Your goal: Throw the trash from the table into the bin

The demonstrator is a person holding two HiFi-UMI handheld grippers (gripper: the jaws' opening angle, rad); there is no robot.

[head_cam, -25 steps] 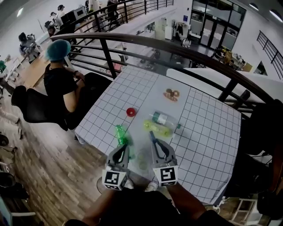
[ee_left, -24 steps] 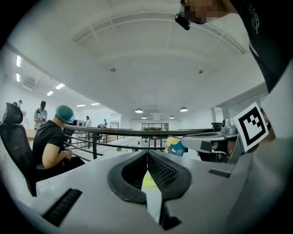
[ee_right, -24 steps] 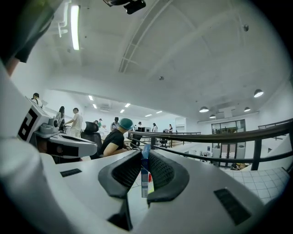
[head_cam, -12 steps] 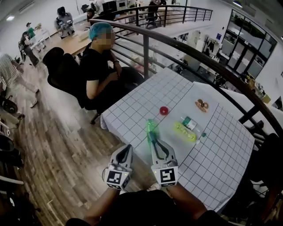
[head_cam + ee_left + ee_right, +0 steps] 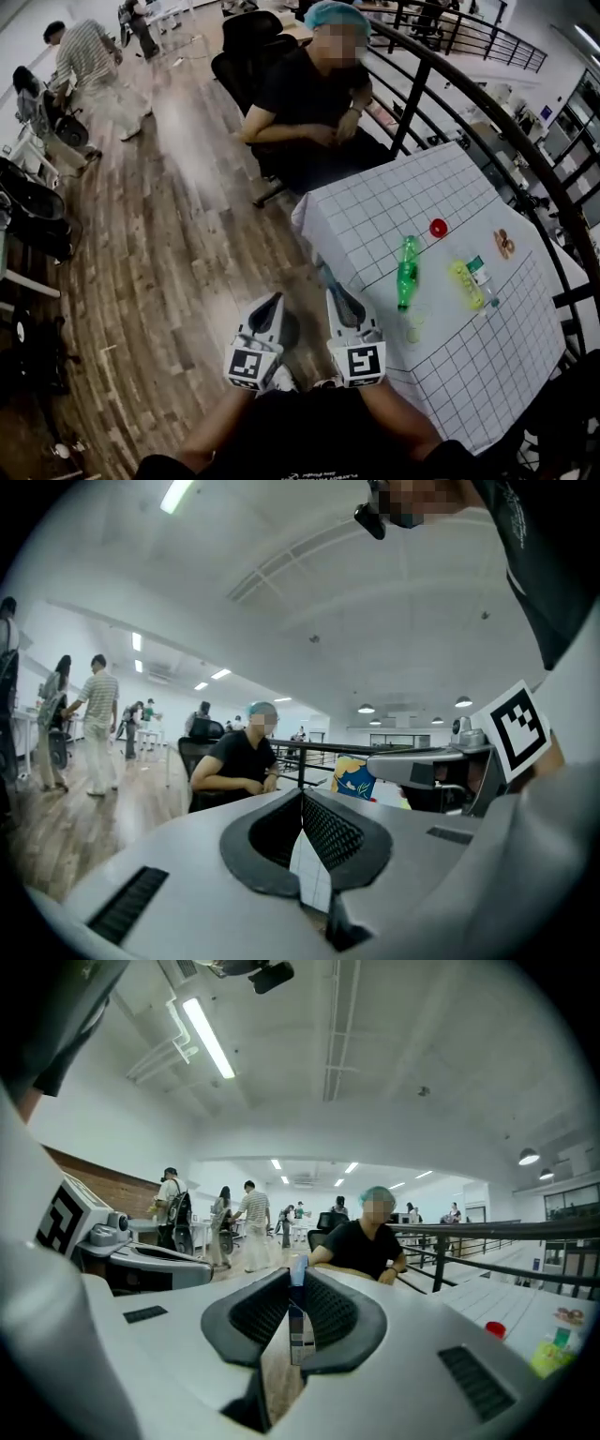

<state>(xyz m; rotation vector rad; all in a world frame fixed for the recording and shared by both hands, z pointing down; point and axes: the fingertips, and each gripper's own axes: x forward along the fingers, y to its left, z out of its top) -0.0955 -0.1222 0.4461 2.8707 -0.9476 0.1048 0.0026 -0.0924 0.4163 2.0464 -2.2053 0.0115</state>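
Blue wrapper pinched edge-on in right gripper, likely bin-bound; left gripper alongside, jaws together, empty; green bottle lies to right.

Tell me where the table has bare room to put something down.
Free: the near stretch of the table below the green bottle, and the corner beside the seated person. Crowded: the middle strip, from red cap to yellow-green item.
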